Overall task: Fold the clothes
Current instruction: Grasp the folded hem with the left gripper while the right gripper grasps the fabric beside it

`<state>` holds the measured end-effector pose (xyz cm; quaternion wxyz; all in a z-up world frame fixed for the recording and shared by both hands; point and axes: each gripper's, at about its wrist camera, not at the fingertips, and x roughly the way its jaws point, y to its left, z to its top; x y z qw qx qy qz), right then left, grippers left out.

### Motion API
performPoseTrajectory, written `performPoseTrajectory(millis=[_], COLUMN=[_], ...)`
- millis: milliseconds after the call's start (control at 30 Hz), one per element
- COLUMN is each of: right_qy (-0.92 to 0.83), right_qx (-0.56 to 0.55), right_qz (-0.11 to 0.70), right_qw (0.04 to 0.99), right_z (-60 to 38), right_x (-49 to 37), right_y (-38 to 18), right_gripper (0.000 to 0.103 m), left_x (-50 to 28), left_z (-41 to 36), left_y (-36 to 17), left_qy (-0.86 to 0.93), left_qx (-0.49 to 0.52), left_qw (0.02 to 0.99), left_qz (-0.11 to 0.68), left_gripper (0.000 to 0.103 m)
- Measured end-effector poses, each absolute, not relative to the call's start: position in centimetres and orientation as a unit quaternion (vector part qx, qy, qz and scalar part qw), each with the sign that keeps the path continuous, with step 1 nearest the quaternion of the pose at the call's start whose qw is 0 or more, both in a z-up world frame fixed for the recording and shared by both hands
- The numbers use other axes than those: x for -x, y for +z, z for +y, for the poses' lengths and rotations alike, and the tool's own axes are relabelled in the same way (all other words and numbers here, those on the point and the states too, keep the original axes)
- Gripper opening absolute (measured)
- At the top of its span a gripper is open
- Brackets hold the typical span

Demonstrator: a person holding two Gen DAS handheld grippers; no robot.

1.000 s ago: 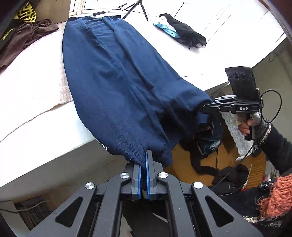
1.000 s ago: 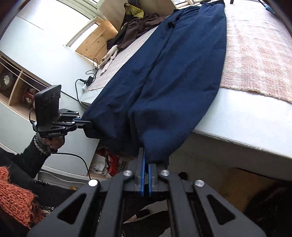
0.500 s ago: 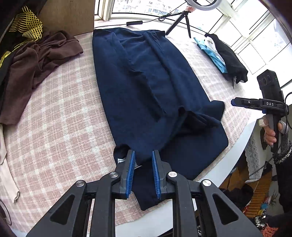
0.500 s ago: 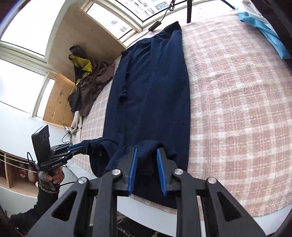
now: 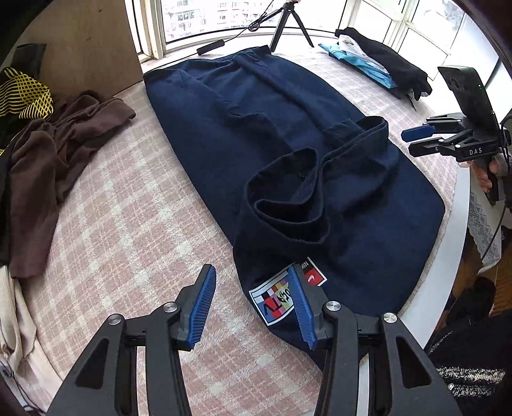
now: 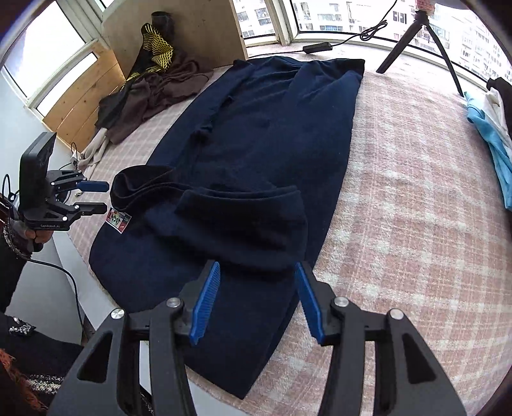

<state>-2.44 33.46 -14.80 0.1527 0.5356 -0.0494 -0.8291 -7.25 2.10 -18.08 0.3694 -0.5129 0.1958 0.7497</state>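
Note:
A navy blue garment (image 5: 243, 105) lies lengthwise on the pink checked blanket (image 5: 128, 224). Its near ends are folded back onto it, and two cuffs (image 5: 288, 195) stand up loosely. A coloured label (image 5: 275, 297) shows at the near corner. My left gripper (image 5: 252, 304) hovers over that corner, jaws opening, pads off the cloth. My right gripper (image 6: 257, 300) hangs above the garment (image 6: 272, 134) at its other near corner. Its jaws are opening too, with nothing pinched. Each wrist view shows the other gripper: the right gripper (image 5: 422, 137) and the left gripper (image 6: 92, 196).
A brown heap of clothes (image 5: 57, 153) and a yellow-black item (image 5: 25, 92) lie at the far left. Blue and black clothes (image 5: 377, 64) sit at the far right, a tripod (image 5: 288, 28) by the window. The white table edge (image 5: 460, 224) runs along the right.
Both grippers were shut on the garment's ends hanging off the table edge. They carried the ends up over the table, laid them on the garment, and opened, letting go.

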Motion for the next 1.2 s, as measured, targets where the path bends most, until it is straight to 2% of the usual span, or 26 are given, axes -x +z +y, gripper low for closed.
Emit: performPoseTrajectory(millis=[167, 233, 300, 367, 400, 433, 467, 667, 733, 767, 833, 867, 1000, 1067, 1167, 1200], right_qy=[-0.83, -0.823, -0.817, -0.815, -0.815, -0.813, -0.809, -0.808, -0.808, -0.806, -0.803, -0.803, -0.803, -0.802, -0.797, -0.798], right_qx=[-0.527, -0.534, -0.537, -0.535, -0.533, -0.532, -0.535, -0.517, -0.52, -0.53, -0.544, -0.544, -0.532, -0.534, -0.547, -0.546], right_qz=[-0.014, -0.015, -0.023, -0.042, -0.057, -0.072, -0.086, -0.142, -0.147, -0.139, -0.134, -0.141, -0.173, -0.168, -0.156, -0.15], right_qw=[0.184, 0.194, 0.206, 0.217, 0.222, 0.225, 0.228, 0.246, 0.235, 0.223, 0.203, 0.197, 0.204, 0.208, 0.206, 0.207], right_z=[33.3, 33.7, 34.1, 34.8, 35.2, 35.7, 36.1, 37.7, 38.0, 38.0, 38.1, 38.4, 39.1, 38.9, 38.3, 38.0], right_x=[5.6, 6.5, 7.0, 7.3, 7.3, 7.3, 7.4, 7.0, 7.3, 7.5, 7.8, 7.8, 7.5, 7.4, 7.7, 7.8], right_y=[-15.8, -16.5, -17.0, -17.1, -17.1, -17.1, -17.1, -15.5, -15.5, -15.8, -16.2, -16.3, -16.1, -16.4, -17.2, -17.3], right_gripper=[0.048, 0.048, 0.048, 0.048, 0.042, 0.016, 0.003, 0.005, 0.006, 0.008, 0.032, 0.035, 0.049, 0.052, 0.052, 0.052], left_x=[8.9, 9.7, 10.4, 10.8, 10.9, 11.0, 11.1, 11.9, 13.5, 14.3, 15.3, 15.4, 13.7, 12.8, 12.8, 13.0], left_z=[3.8, 3.9, 3.9, 4.0, 3.9, 3.9, 3.9, 3.3, 2.5, 2.2, 1.8, 1.5, 1.8, 2.9, 4.7, 5.2], left_y=[-18.6, -18.6, -18.8, -18.8, -18.7, -18.4, -18.1, -16.5, -17.5, -18.7, -20.6, -20.8, -19.0, -18.5, -19.8, -20.3], left_qy=[0.748, 0.747, 0.741, 0.739, 0.74, 0.739, 0.737, 0.744, 0.751, 0.744, 0.738, 0.736, 0.751, 0.752, 0.737, 0.735], left_qx=[0.517, 0.52, 0.532, 0.536, 0.536, 0.536, 0.536, 0.515, 0.529, 0.553, 0.588, 0.593, 0.552, 0.531, 0.538, 0.543], left_qw=[0.368, 0.373, 0.375, 0.374, 0.374, 0.379, 0.385, 0.404, 0.379, 0.36, 0.312, 0.309, 0.343, 0.365, 0.371, 0.367], left_qz=[0.193, 0.18, 0.164, 0.16, 0.158, 0.154, 0.149, 0.134, 0.113, 0.11, 0.11, 0.104, 0.116, 0.144, 0.171, 0.175], left_gripper=[0.043, 0.03, 0.013, 0.007, 0.004, 0.004, 0.004, 0.004, 0.005, 0.006, 0.007, 0.008, 0.028, 0.045, 0.046, 0.043])
